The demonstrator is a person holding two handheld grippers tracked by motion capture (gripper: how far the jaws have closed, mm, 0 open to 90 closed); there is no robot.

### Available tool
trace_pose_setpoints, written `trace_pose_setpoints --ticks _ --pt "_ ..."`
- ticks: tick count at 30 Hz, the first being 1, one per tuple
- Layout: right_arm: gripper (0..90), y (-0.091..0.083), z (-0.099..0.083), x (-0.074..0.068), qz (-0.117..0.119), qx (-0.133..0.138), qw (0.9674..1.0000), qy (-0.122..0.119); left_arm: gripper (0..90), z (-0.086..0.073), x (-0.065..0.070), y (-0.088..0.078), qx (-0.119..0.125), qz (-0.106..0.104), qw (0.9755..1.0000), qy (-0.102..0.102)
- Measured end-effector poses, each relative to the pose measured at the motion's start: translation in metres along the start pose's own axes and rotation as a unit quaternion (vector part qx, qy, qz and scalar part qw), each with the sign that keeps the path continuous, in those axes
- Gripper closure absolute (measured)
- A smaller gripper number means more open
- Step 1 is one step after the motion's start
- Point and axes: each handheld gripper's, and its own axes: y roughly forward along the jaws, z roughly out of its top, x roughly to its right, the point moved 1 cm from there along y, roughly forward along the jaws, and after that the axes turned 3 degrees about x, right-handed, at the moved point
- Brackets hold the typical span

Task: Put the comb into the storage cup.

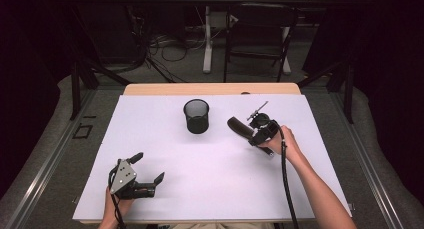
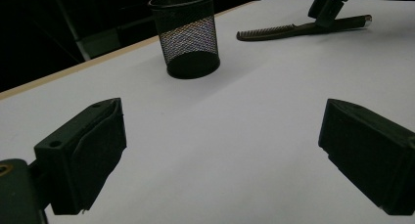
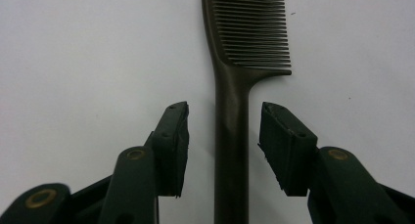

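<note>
Black mesh wire makes up the round pen cup (image 1: 196,116) standing upright toward the far middle of the white-covered table (image 1: 210,189). To its right, well apart from it, a dark brown plastic comb with a long straight handle (image 3: 231,136) lies flat on the white surface, teeth end pointing toward the cup.

Over that handle sits the right gripper (image 3: 224,145), held in the person's right hand (image 1: 280,141). Its jaws stand on either side of the handle at a narrow spread, a thin gap of white showing between each black pad and the handle, so the pads do not press on it. From the left gripper view the comb (image 2: 298,29) reads as resting on the table under that gripper.

Down at the near left corner, the left gripper (image 1: 147,169) rests low over bare table, its jaws spread wide with nothing between them.
</note>
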Motion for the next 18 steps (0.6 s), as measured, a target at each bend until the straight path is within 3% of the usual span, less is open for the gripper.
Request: trace_pose_setpoints --ticks 3,5,6,10,12,18 --pt "56.9 0.003 0.005 0.002 0.003 -0.015 0.9999 -0.005 3.9 0.000 0.000 0.000 0.000 0.000 1.0000 0.000" --pt "57.7 0.004 0.006 0.000 0.001 -0.021 0.9998 0.004 3.9 0.000 0.000 0.000 0.000 0.000 1.0000 0.000" --pt "58.0 0.006 0.008 0.002 0.001 -0.025 0.9997 -0.008 3.9 0.000 0.000 0.000 0.001 0.000 1.0000 0.000" --pt "60.3 0.010 0.010 0.000 -0.002 -0.041 0.9991 0.005 3.9 0.000 0.000 0.000 0.000 -0.001 1.0000 0.000" --pt "62.0 0.013 0.011 0.002 -0.003 -0.044 0.9990 -0.005 3.9 0.000 0.000 0.000 0.000 -0.001 1.0000 0.000" --pt "64.1 0.018 0.012 0.004 -0.004 -0.059 0.9982 0.012 3.9 0.000 -0.001 0.000 0.000 -0.001 1.0000 0.000"
